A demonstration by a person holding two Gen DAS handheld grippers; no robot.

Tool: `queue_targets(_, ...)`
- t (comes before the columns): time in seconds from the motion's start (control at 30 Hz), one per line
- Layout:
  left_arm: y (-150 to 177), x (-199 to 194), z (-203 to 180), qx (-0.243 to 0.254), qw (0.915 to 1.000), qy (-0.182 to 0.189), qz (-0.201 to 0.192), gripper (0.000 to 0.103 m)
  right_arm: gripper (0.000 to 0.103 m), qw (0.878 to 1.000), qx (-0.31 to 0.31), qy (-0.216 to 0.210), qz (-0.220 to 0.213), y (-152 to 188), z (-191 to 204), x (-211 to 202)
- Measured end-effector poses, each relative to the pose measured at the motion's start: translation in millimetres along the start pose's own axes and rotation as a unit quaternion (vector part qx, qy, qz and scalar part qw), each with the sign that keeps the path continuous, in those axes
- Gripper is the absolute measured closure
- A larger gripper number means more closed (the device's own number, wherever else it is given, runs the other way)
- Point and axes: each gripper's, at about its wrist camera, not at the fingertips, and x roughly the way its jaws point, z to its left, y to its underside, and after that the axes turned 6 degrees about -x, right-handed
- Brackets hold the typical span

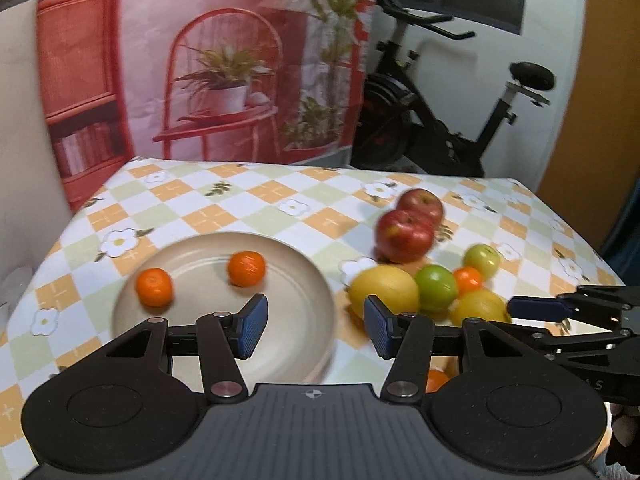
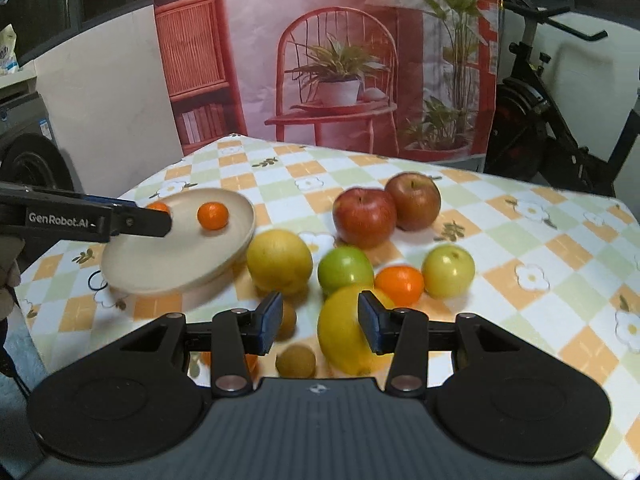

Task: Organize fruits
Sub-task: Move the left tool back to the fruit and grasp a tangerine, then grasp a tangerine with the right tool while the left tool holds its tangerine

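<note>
Both tongs, left (image 1: 316, 326) and right (image 2: 318, 322), gape empty above plate (image 1: 304, 320) rim and lemon (image 2: 340, 332).

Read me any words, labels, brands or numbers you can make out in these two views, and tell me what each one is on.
"GenRobot.AI": white lettering on the side of the left gripper, right wrist view.
Faint letters on the right gripper body at the left wrist view's right edge: too blurred to read.
Packaging at the right wrist view's far left edge: too small to read.
Nothing readable on the fruit, plate or tablecloth.

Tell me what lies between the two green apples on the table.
In the right wrist view, a small orange sits between the darker green apple and the paler green apple, slightly nearer the camera.
</note>
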Motion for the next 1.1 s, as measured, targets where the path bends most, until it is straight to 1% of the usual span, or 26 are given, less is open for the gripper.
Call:
queue_targets(0.07, 4.1, 0.8, -3.6, 0.007, 1.0000, 0.002, 0.003, 0.047, 0.058, 1.000, 0.000, -0.002, 0.001, 3.8, 0.3, -2.0)
queue_targets(0.2, 7.4, 4.1, -3.9, 0.005, 0.9999, 0.010, 0.013, 0.047, 0.058, 1.000, -0.003, 0.004, 0.005, 7.7, -1.5, -3.7)
queue_targets(0.3, 10.1, 5.2, -6.8, 0.005, 0.9995, 0.024, 0.021, 0.047, 0.058, 1.000, 0.004, 0.009, 0.003, 7.5, -6.7, -5.1)
queue_targets(0.47, 17.0, 13.2, -20.5, 0.019, 0.9977, 0.050, 0.041, 0.047, 0.058, 1.000, 0.010, 0.015, 0.003, 10.5, -14.6, -7.8)
queue_targets(0.67, 23.4, 20.2, -32.5, 0.041, 0.9951, 0.070, 0.057, 0.047, 0.058, 1.000, 0.015, 0.021, 0.001, 14.1, -23.2, -10.9)
queue_targets(0.7, 24.7, 21.1, -34.3, 0.043, 0.9946, 0.073, 0.060, 0.046, 0.058, 1.000, 0.017, 0.022, 0.000, 14.7, -25.3, -11.5)
queue_targets(0.77, 27.4, 25.7, -37.0, 0.048, 0.9932, 0.078, 0.072, 0.036, 0.058, 0.999, 0.021, 0.025, 0.000, 15.3, -28.3, -11.6)
queue_targets(0.8, 28.6, 28.0, -38.3, 0.050, 0.9925, 0.081, 0.078, 0.035, 0.058, 0.999, 0.023, 0.025, 0.000, 15.5, -29.4, -11.5)
queue_targets(0.9, 33.2, 34.3, -40.8, 0.057, 0.9909, 0.083, 0.090, 0.036, 0.058, 0.999, 0.024, 0.026, -0.001, 15.9, -30.8, -11.5)
queue_targets(1.0, 35.5, 40.3, -40.2, 0.054, 0.9901, 0.083, 0.099, 0.037, 0.058, 0.999, 0.024, 0.027, -0.002, 16.1, -31.9, -11.3)
queue_targets(1.1, 36.1, 46.6, -38.2, 0.044, 0.9892, 0.087, 0.109, 0.045, 0.058, 0.999, 0.026, 0.028, -0.002, 15.8, -34.5, -10.2)
